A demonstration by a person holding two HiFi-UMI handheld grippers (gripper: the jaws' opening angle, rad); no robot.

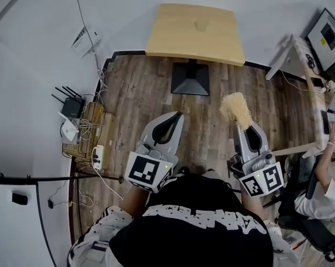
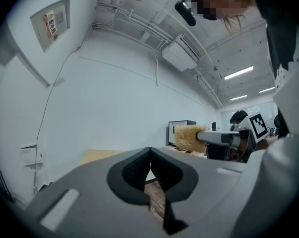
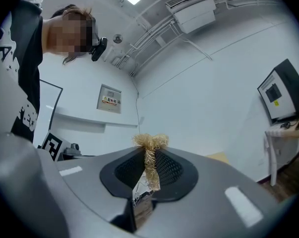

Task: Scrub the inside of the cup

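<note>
My right gripper (image 1: 240, 125) is shut on a straw-coloured fibrous scrubber (image 1: 235, 110), whose tuft sticks out past the jaws; the right gripper view shows the fibres (image 3: 150, 157) pinched between the black pads. The left gripper (image 1: 178, 114) is shut with nothing in it, its pads (image 2: 139, 168) pressed together. From the left gripper view the scrubber (image 2: 185, 137) shows off to the right. Both grippers hang level over the wooden floor, well short of a small light-wood table (image 1: 173, 32). A faint, pale cup-like shape (image 1: 200, 24) stands on that table; I cannot make it out clearly.
The table's black pedestal base (image 1: 190, 78) stands on the floor ahead. A router (image 1: 73, 107), cables and a power strip (image 1: 98, 156) lie at the left wall. At the right, a person (image 1: 323, 177) sits at a white desk with a monitor (image 1: 328, 38).
</note>
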